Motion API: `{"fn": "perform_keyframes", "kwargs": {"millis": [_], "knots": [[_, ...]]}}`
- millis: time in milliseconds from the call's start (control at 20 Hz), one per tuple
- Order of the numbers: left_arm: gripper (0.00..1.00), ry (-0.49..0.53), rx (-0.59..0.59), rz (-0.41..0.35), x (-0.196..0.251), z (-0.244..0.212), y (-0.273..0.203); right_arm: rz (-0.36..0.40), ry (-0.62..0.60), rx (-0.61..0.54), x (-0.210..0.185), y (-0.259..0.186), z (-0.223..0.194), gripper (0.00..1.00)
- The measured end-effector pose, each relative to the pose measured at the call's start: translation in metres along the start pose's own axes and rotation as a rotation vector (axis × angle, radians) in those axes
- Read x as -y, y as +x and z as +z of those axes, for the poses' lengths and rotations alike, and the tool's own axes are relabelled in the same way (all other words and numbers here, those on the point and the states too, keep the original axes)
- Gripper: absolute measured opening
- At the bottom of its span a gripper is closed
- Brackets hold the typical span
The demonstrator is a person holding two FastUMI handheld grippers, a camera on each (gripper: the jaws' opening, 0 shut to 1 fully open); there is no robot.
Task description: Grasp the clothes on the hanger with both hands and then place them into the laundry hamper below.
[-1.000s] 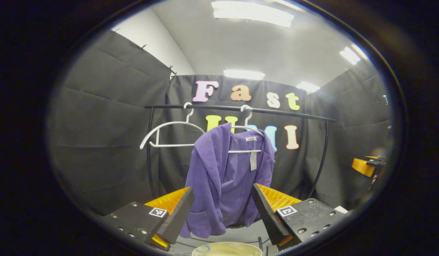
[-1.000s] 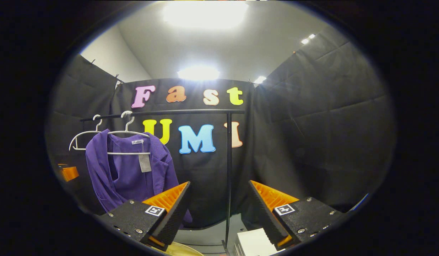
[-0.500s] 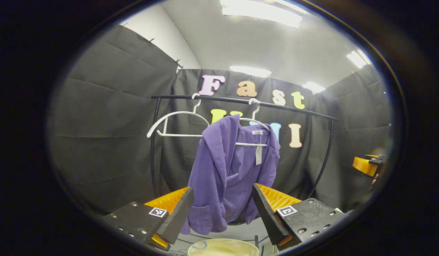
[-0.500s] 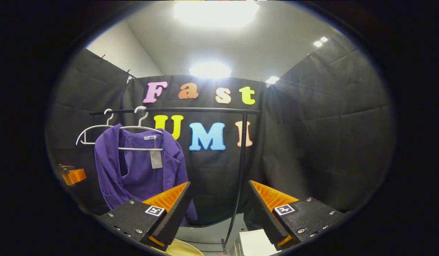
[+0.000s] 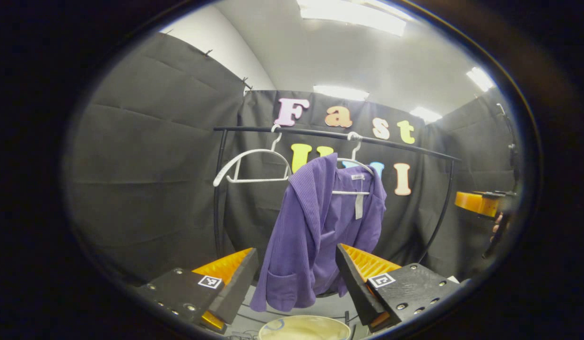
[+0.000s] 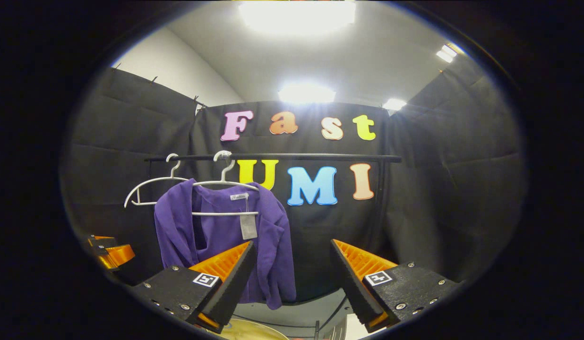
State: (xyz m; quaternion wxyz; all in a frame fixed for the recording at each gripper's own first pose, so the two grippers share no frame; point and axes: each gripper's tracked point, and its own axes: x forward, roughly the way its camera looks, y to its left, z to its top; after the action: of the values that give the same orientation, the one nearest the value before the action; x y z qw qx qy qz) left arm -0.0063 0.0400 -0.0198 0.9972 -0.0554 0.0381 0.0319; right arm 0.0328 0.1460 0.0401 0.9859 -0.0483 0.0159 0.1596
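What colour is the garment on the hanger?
Purple garment, ribbed; clearest in the left gripper view.

You hold your left gripper [image 5: 296, 274] level and facing forward, its jaws spread wide with nothing between them. Your right gripper [image 6: 292, 271] sits the same way, jaws parted wide and gripping nothing, pointing straight ahead. In the left gripper view, your right gripper [image 5: 478, 203] appears far off at the right edge, with part of your hand [image 5: 497, 225] just below it. In the right gripper view, your left gripper [image 6: 110, 251] shows low at the left edge, apart from the other.
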Motion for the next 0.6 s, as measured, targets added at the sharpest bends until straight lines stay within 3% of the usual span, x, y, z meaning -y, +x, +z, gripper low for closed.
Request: {"fn": "perform_keyframes", "kwargs": {"millis": [250,550,600], "knots": [[1.0,-0.011,-0.002,0.044,0.005,0.022,0.033,0.096,-0.025,0.034,-0.039,0.05,0.028,0.96],[1.0,-0.063,-0.043,0.113,0.031,0.026,0.093,0.192,0.002,-0.021,-0.049,0.114,-0.003,0.96],[0.95,-0.064,-0.041,0.124,0.038,0.028,0.103,0.2,0.013,-0.033,-0.047,0.126,-0.01,0.96]]}}
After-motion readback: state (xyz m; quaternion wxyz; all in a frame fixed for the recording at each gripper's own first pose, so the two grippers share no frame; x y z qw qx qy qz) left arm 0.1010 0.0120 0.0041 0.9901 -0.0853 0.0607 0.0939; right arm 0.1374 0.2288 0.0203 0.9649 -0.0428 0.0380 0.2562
